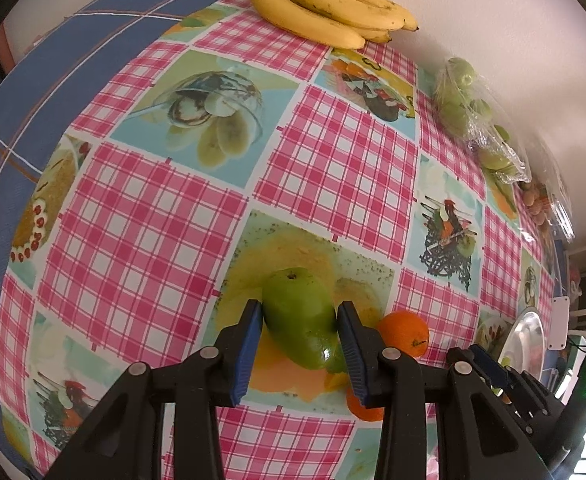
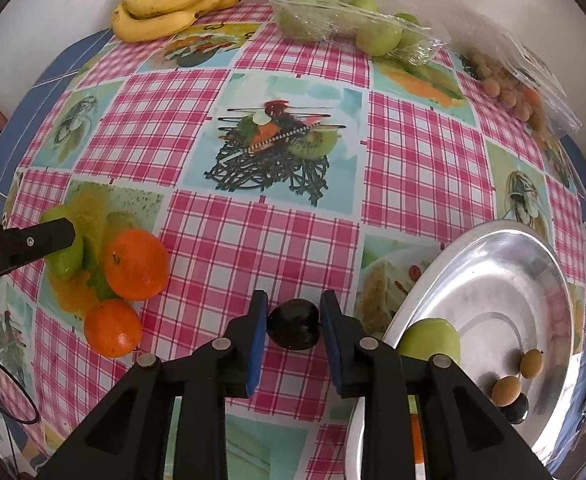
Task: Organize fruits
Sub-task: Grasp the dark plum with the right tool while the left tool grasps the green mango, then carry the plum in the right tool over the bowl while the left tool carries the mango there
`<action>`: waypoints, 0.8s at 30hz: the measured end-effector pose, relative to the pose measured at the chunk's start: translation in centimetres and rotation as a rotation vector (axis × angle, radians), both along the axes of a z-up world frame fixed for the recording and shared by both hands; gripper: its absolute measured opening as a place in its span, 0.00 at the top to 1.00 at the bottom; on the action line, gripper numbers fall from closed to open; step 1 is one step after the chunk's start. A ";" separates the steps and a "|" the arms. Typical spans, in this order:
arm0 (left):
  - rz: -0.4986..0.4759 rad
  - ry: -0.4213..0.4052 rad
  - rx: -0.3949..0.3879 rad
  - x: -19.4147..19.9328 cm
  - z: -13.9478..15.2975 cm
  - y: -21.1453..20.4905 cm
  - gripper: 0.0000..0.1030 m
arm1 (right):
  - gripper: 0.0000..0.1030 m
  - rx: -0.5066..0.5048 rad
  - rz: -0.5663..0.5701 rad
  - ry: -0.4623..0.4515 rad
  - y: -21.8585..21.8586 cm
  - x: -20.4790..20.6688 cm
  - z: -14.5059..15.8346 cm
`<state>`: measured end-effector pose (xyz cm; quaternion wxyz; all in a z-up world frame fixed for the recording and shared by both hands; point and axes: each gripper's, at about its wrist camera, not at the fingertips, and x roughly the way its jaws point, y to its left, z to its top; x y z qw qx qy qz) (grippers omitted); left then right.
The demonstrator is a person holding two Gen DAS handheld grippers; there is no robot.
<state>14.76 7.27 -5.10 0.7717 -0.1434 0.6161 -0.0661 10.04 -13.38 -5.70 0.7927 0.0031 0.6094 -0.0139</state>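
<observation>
Left wrist view shows the left tongs point(image 1: 299, 344) pinching a green mango point(image 1: 301, 320) that lies on the tabletop point(image 1: 333, 168), blue pads pressed against both its flanks. Two oranges sit just beside it — one orange point(image 1: 405, 332) touching its right side, the other partly hidden under the right pad.

Right wrist view shows the right tongs point(image 2: 293, 328) clamped on a small dark plum point(image 2: 293, 330), the pads tight on either side, just beside the rim of a silver tray point(image 2: 513, 272). Already in that tray lie a green apple point(image 2: 431, 340), two small tan fruits point(image 2: 507, 390) and another dark one, partly hidden. Along the far edge, near the wall, rest a bunch of bananas point(image 2: 173, 0), a clear bag of green apples point(image 2: 341, 20) and a second bag of small brownish fruits point(image 2: 509, 88), all well apart from both tongs.

Judging by this, the sorting is partly done: both fruits are gripped but not yet carried. The plum seems the next to go — it needs a short lift over the tray's raised rim and a gentle release on a bare patch, clear of the apple. The mango has a longer trip across the cloth, and its smooth, tapered skin could slip, so a steady level carry would suit it.
</observation>
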 end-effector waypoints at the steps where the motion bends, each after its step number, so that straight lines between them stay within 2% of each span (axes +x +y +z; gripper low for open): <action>1: 0.004 -0.005 0.000 -0.1 0.2 0.1 0.60 | 0.75 -0.002 0.001 -0.003 0.1 0.0 0.1; 15: -0.003 -0.115 -0.011 -0.7 4.1 -0.2 0.60 | 0.75 0.100 -0.085 -0.105 -1.9 -1.7 5.4; 24: -0.018 -0.189 0.002 -1.5 6.7 -1.1 0.60 | 0.75 0.153 -0.112 -0.230 -2.9 -3.2 9.6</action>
